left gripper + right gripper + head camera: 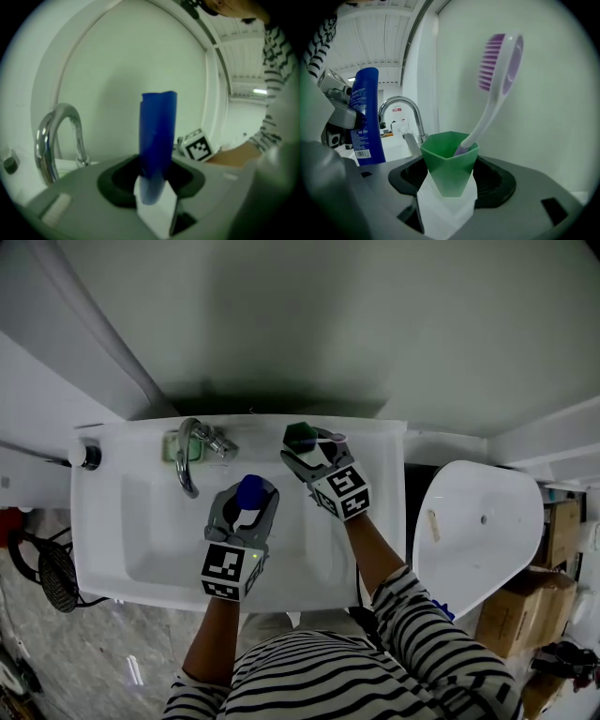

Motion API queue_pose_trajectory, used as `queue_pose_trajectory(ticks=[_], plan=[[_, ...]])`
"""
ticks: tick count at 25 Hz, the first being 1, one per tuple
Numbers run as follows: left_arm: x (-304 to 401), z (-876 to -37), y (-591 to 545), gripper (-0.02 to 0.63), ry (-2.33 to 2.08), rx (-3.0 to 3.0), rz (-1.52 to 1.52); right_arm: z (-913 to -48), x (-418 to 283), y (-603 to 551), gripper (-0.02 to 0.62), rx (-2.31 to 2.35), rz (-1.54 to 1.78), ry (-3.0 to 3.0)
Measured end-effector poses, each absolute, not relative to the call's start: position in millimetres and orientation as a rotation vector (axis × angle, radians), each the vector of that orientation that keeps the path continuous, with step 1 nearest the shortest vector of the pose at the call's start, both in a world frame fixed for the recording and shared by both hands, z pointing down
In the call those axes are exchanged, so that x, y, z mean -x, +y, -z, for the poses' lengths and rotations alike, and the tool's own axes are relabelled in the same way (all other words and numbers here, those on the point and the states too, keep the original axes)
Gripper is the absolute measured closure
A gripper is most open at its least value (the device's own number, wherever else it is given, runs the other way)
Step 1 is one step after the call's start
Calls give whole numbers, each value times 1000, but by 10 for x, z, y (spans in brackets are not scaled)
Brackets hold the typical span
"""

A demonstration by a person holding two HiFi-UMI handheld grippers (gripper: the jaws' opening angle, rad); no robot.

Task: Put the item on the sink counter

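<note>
Head view, looking down. We see the left tongs (246,497) clamped on an upright blue tube (249,489), held over the basin of the sink (141,549) at frame centre, just right of the tap (190,457). The right tongs (307,450) are clamped on a green cup (301,436) carrying a toothbrush (497,79), above the back worktop (375,439), upper centre. We cannot tell whether the cup touches it.
</note>
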State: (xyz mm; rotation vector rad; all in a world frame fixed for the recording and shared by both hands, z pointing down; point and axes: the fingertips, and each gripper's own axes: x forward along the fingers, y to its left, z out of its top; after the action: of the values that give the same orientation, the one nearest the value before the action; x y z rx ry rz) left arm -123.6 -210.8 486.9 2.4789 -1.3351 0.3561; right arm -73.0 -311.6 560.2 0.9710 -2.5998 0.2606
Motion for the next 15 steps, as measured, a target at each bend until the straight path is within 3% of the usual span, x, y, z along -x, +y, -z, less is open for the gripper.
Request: queue_pose_trajectory(ticks=[15], plan=[[1277, -5095, -2460, 440, -1360, -2444, -363, -6105, 837, -3341, 290, -939, -277, -2549]])
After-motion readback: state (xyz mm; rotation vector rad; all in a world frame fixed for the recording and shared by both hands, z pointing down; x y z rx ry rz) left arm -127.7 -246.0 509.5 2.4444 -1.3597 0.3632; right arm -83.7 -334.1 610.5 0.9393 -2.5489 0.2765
